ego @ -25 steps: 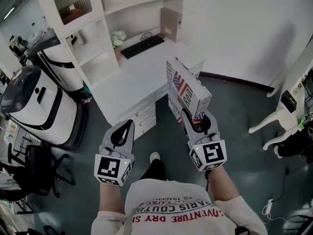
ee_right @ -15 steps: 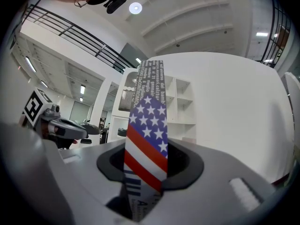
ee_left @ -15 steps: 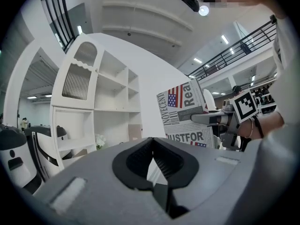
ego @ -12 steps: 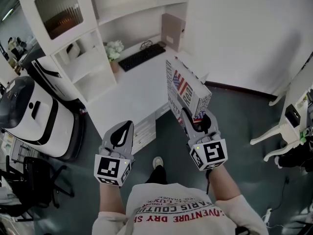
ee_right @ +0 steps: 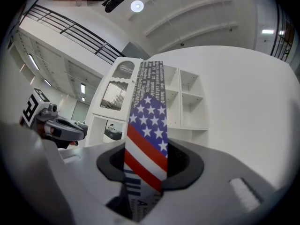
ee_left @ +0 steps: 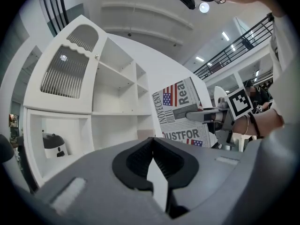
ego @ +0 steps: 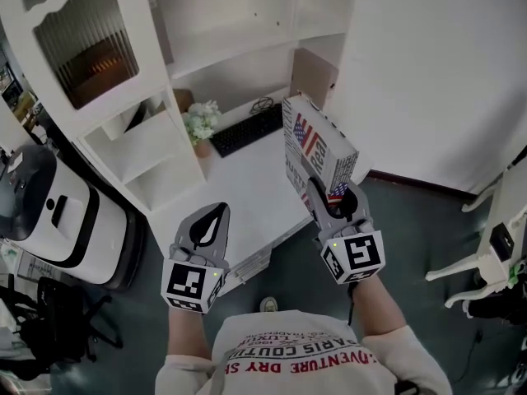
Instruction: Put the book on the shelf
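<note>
The book (ego: 317, 148), with a flag and newsprint cover, stands upright over the white desk's right end. My right gripper (ego: 333, 196) is shut on its lower edge. In the right gripper view the book's spine (ee_right: 146, 139) fills the gap between the jaws and points at the white shelf unit (ee_right: 187, 102). The shelf unit (ego: 239, 35) with open compartments rises behind the desk. My left gripper (ego: 214, 214) hangs to the book's left, over the desk's front edge, shut and empty. The left gripper view shows its pads (ee_left: 140, 158) meeting, with the book (ee_left: 180, 111) off to the right.
On the desk (ego: 247, 192) lie a black keyboard (ego: 245, 130), a potted flower (ego: 200, 124) and a brown board (ego: 314, 76) leaning at the back. A ribbed-glass cabinet door (ego: 82, 44) is upper left. A white machine (ego: 41, 212) stands left, a white chair (ego: 490, 245) right.
The desk and shelf unit have come closer and lower in the head view as the person steps forward. The book stays gripped and now sits over the desk. Both grippers keep their pose.
</note>
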`<move>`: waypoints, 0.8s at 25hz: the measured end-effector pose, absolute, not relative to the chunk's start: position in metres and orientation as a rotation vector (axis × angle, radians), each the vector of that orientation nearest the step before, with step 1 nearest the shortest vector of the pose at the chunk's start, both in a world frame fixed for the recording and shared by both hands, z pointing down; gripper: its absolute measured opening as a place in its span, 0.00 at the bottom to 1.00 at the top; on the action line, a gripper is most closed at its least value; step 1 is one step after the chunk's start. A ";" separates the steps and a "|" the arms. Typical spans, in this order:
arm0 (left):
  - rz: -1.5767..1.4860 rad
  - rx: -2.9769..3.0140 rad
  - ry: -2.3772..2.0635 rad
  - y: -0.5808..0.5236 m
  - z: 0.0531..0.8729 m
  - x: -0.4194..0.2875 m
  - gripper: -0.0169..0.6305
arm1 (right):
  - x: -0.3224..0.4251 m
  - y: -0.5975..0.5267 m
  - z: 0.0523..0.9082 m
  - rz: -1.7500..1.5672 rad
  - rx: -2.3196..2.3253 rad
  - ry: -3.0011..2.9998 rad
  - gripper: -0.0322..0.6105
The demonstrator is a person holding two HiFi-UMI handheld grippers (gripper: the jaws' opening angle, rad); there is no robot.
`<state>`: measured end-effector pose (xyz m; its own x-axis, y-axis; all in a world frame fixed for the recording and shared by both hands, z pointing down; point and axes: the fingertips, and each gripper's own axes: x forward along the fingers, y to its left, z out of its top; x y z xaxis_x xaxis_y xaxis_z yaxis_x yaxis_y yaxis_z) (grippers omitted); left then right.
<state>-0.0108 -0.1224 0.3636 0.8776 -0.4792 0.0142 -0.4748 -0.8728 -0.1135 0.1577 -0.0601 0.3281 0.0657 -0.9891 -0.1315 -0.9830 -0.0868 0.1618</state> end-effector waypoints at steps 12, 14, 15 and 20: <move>-0.065 -2.834 0.969 -0.204 0.343 0.001 0.04 | 0.178 -0.182 0.296 -0.448 2.120 -2.319 0.29; -0.059 -2.803 1.036 -0.216 0.337 0.002 0.04 | 0.181 -0.200 0.286 -0.478 2.078 -2.373 0.29; -0.059 -2.789 1.067 -0.221 0.335 0.003 0.04 | 0.181 -0.207 0.278 -0.505 2.057 -2.399 0.29; -0.056 -2.721 1.178 -0.240 0.322 0.011 0.04 | 0.187 -0.241 0.237 -0.660 1.957 -2.493 0.29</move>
<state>0.0109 -0.2401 0.3221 0.6862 -0.7266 -0.0350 -0.7199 -0.6715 -0.1754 0.1871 -0.2412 0.2373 -0.2659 -0.9094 -0.3197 -0.9484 0.1875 0.2556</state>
